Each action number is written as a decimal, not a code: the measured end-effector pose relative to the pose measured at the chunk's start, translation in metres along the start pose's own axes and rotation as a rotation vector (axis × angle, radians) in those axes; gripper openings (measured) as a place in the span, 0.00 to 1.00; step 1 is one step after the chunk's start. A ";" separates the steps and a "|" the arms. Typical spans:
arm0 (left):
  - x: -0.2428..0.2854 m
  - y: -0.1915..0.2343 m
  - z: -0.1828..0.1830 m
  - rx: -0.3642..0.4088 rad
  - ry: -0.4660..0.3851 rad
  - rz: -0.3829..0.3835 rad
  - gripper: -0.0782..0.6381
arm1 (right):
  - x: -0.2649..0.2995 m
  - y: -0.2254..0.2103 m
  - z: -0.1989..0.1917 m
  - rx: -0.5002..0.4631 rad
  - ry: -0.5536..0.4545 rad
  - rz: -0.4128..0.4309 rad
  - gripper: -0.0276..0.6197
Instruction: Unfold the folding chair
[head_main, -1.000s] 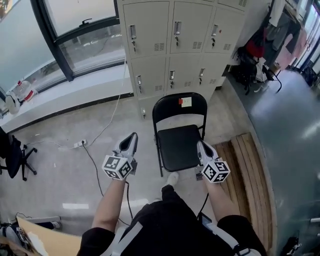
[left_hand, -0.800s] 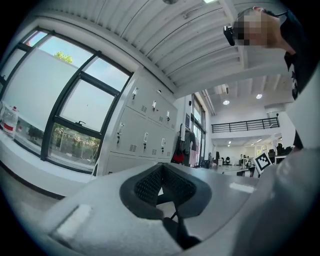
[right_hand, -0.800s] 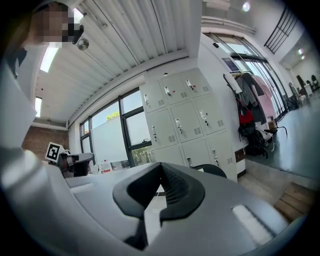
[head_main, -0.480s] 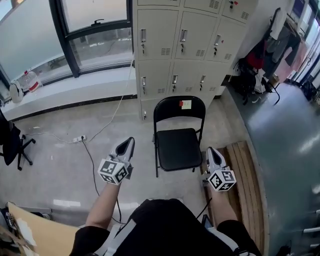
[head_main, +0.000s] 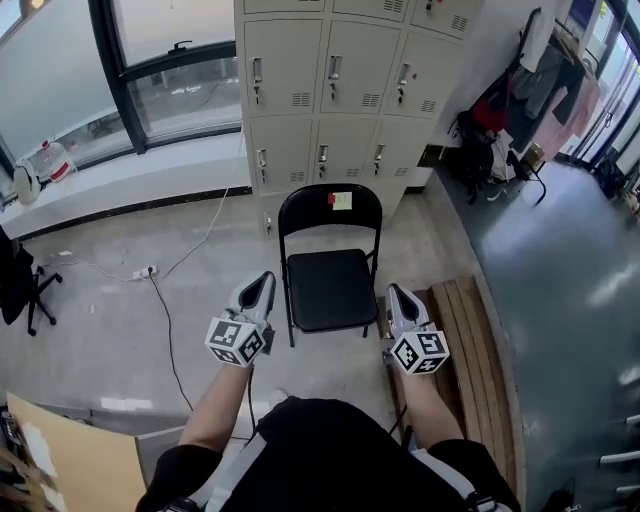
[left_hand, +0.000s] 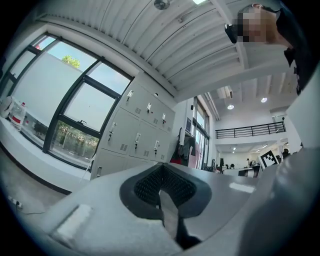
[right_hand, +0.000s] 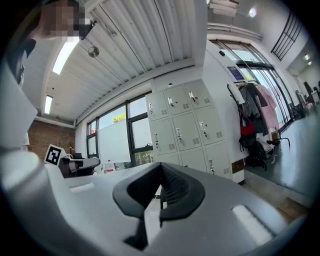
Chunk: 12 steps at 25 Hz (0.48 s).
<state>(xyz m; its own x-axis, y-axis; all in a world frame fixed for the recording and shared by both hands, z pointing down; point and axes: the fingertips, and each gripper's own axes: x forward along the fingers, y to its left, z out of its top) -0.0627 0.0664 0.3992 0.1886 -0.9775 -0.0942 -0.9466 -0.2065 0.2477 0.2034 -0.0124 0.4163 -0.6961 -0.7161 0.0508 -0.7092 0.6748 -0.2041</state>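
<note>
Black metal folding chair (head_main: 330, 288) stands opened on pale concrete floor (head_main: 110, 330), seat flat, backrest toward beige metal lockers (head_main: 330, 90) — pale paper note (head_main: 342, 200) stuck on backrest. Left gripper (head_main: 264, 281) near seat's left front corner, right gripper (head_main: 394, 293) near its right front corner, over wooden slat platform (head_main: 480, 340). Both pairs of jaws pressed together, nothing between them

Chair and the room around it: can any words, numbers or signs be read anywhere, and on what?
No text here can be read.
Pale note on the chair back: too small.
Red sticker beside it: too small.
Marker cubes: black-and-white squares, no letters.
Blue wall sign: blurred.
</note>
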 end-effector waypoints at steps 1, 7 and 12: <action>0.000 -0.010 -0.002 -0.001 0.002 -0.007 0.11 | -0.005 -0.001 0.001 -0.008 0.000 0.005 0.05; -0.010 -0.039 -0.011 0.020 0.026 -0.007 0.11 | -0.024 -0.006 0.003 -0.019 -0.012 0.027 0.05; -0.024 -0.046 -0.005 0.046 0.005 0.017 0.11 | -0.041 -0.012 -0.008 -0.043 0.007 0.023 0.05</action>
<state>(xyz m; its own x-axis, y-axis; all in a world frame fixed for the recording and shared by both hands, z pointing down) -0.0222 0.0995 0.3953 0.1731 -0.9811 -0.0858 -0.9607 -0.1875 0.2049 0.2398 0.0103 0.4242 -0.7131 -0.6990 0.0533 -0.6969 0.6985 -0.1626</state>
